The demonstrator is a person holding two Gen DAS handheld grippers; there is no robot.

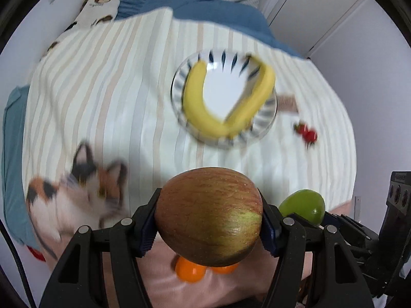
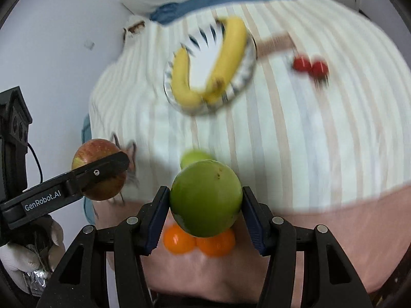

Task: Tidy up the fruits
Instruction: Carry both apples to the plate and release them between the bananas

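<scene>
Left gripper clamped on a red-green apple, pads on both sides. Below it, two oranges on the pink cloth. Green apple just right, in the other gripper. Ahead: two bananas on a striped-rim plate, cherries to its right, blurred.

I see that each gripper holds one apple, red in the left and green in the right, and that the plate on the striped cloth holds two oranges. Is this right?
Not quite. The plate holds two bananas, not oranges; the left wrist view shows this. The oranges lie low, under the green apple. The rest stands: the left gripper holds the red apple, the right gripper the green one.
</scene>
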